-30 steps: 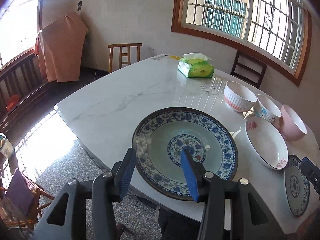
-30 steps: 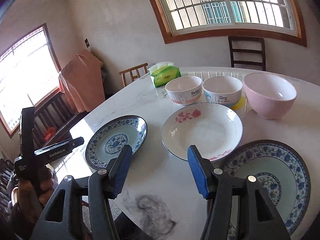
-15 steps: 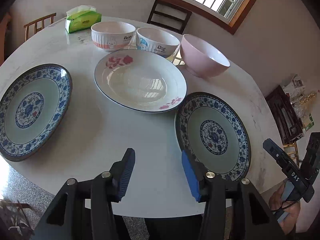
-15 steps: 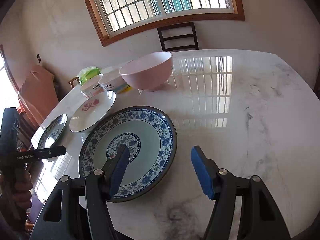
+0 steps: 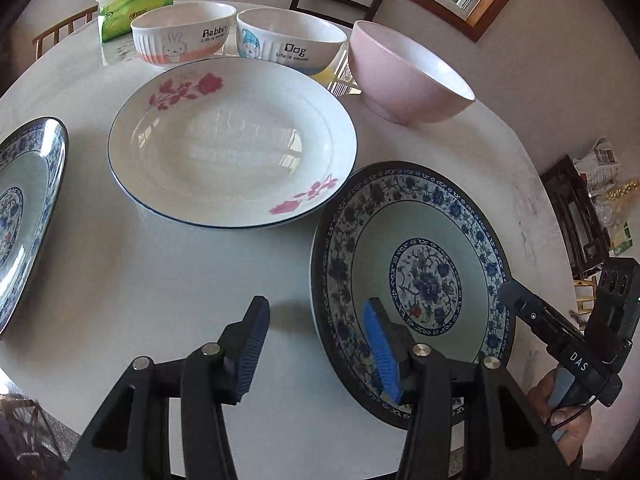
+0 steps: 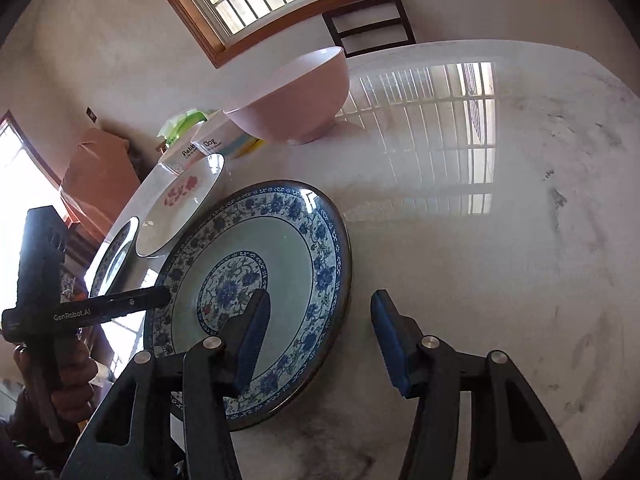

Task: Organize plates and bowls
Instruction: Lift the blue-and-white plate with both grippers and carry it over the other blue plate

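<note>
Both hand-held grippers spread, straddling opposite rims of blue plate (image 5: pixel 412 276), likely readying two-sided lift off worktop (image 5: pixel 160 280).

Glossy glazed plate (image 5: pixel 416 240) on polished marble table (image 6: pixel 500 220)

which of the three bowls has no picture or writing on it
The plain pink bowl, at the right end of the row. The rabbit bowl and the dog bowl both carry cartoons and lettering.
</note>
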Available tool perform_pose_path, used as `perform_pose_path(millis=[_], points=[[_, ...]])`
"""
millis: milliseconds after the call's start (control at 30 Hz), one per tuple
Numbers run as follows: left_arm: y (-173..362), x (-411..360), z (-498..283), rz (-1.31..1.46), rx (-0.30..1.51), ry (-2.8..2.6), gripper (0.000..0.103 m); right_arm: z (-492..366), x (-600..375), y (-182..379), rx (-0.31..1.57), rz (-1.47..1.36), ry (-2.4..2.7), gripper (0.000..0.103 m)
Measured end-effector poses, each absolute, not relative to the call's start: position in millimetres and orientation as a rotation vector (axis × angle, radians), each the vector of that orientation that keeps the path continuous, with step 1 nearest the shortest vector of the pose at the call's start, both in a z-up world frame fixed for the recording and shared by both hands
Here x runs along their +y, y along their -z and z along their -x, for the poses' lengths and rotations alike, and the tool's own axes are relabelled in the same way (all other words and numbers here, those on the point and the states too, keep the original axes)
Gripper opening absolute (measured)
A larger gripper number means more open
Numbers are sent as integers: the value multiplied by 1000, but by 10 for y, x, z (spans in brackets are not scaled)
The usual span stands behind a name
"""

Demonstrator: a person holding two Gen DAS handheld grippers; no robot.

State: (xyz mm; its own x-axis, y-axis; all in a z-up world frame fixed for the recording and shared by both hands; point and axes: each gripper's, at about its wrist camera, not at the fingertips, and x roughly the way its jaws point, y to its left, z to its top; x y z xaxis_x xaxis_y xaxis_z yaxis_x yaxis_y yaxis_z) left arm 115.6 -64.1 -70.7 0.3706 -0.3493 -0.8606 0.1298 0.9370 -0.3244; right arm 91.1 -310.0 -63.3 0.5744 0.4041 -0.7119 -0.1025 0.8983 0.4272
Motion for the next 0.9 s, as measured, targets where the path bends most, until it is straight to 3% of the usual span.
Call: perform_pose_path(millis=[100, 200, 233, 300, 400, 900], points=[[708, -694, -1150, 218, 1154, 332, 50, -958, -3086, 646, 932, -361, -326, 38], [707, -761, -1139, 200, 1141, 344, 49, -964, -3096, 651, 941, -328, -294, 19], [706, -792, -1135, 188, 1142, 358, 46, -960, -3125, 659, 941, -344, -303, 18], [690, -841, -1118, 105, 1122, 301, 28, -949, -3174, 665, 938, -364, -304, 17], [700, -769, -1116, 185, 1138, 311, 23, -904, -3180, 656, 931, -358, -293, 17], [337, -526, -654, 183, 1035, 293, 23, -407, -2917, 301, 852, -349, -312, 16]])
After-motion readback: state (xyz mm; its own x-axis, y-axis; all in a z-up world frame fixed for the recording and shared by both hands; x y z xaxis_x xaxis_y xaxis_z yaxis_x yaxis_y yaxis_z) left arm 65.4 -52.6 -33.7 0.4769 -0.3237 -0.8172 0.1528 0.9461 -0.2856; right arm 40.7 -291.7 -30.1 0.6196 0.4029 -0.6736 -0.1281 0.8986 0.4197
